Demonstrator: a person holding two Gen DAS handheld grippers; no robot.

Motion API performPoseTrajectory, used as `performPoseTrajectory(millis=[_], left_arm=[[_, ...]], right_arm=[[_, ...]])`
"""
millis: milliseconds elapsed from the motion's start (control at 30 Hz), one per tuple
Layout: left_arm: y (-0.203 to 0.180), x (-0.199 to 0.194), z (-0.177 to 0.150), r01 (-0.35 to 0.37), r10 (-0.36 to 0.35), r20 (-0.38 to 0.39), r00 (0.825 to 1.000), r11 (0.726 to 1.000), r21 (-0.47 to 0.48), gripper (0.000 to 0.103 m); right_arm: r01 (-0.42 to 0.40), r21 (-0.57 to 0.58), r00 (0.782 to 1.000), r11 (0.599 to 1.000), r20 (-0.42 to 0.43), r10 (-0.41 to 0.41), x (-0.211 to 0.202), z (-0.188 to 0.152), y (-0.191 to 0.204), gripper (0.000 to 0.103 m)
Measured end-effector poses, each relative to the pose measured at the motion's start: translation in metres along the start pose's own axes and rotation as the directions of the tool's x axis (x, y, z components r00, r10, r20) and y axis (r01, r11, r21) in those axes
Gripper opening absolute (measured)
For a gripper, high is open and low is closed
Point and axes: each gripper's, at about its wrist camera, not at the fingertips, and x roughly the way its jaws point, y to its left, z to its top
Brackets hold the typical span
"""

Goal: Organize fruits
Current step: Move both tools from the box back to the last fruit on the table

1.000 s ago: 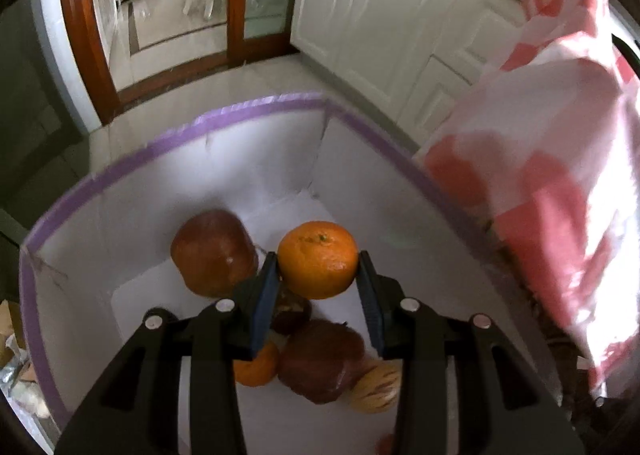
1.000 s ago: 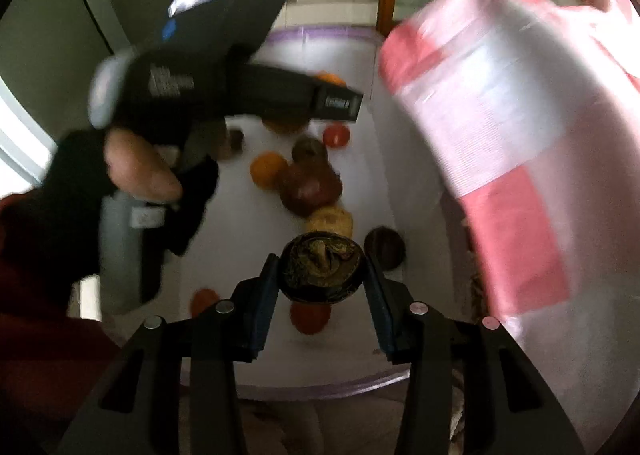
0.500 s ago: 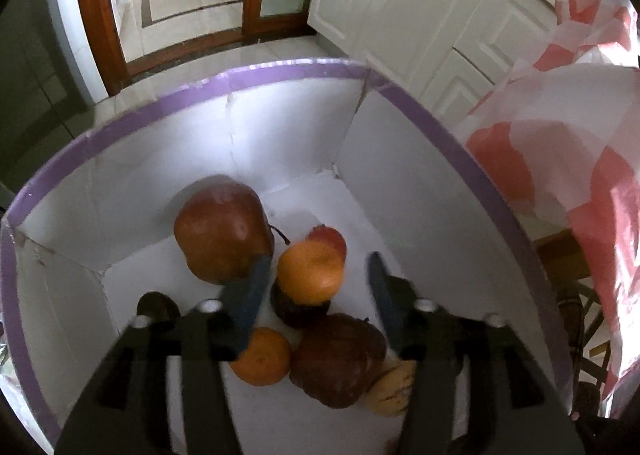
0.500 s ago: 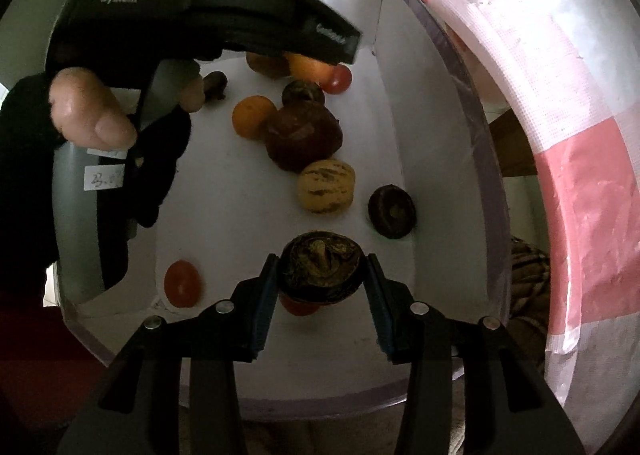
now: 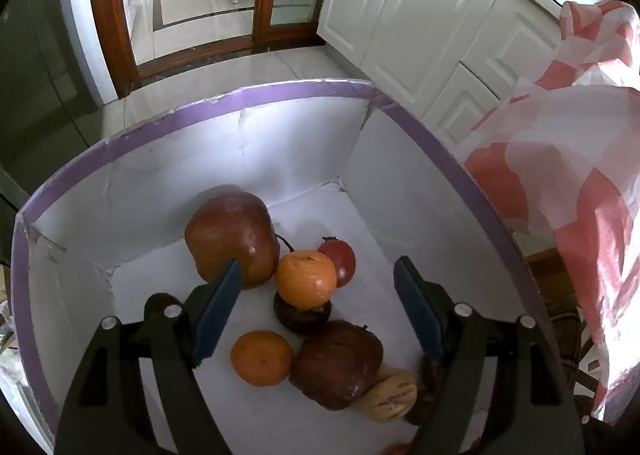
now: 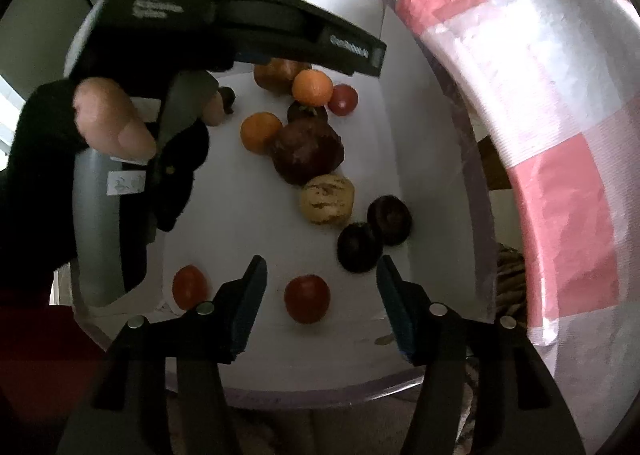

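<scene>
Over the purple-rimmed white cardboard box [image 5: 280,93], left gripper [image 5: 318,311] and right gripper [image 6: 320,295] hang released above the round orange tangerine [image 5: 306,284]; judged next: fetch more fruit

Left tool [image 5: 318,283] and right tool [image 6: 320,275] both point downward with jaws spread wide, each empty; a gloved hand [image 6: 108,123] grips the left handle.

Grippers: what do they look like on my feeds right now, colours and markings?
Both are black, with two angular arms carrying silver round fasteners and blue-padded jaws: left gripper, right gripper. In the right wrist view the left one shows a black body with blurred white lettering, a grey handle bearing a white label, and a dark-gloved hand, bare fingertips.
</scene>
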Motion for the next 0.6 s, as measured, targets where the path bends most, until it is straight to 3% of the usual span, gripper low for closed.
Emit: performPoseTrajectory(millis=[167,433,500,600], left_arm=[[-0.008,-0.011,0.004,-0.019,0.018,0.029,0.999,0.999,0.026,0.080],[-0.023,-0.047,0.019,-0.106,0.100,0.148,0.984,0.994,0.031,0.089],[-0.026,-0.062,0.024,-0.149,0.138,0.215,0.967,0.988,0.035,0.090],[-0.036,-0.099,0.028,-0.194,0.180,0.383,0.906,0.981,-0.001,0.096]], right_arm=[[-0.011,-0.048,0.991,0.999,0.135,0.018,-0.031,0.002,0.007,0.057],[-0.032,-0.043,0.941,0.999,0.335,0.044,-0.088,-0.003,0.001,0.067],[-0.027,-0.019,0.926,0.999,0.376,0.033,-0.100,-0.005,-0.007,0.068],[-0.017,0.028,0.886,0.999,0.463,0.002,-0.132,-0.014,-0.021,0.073]])
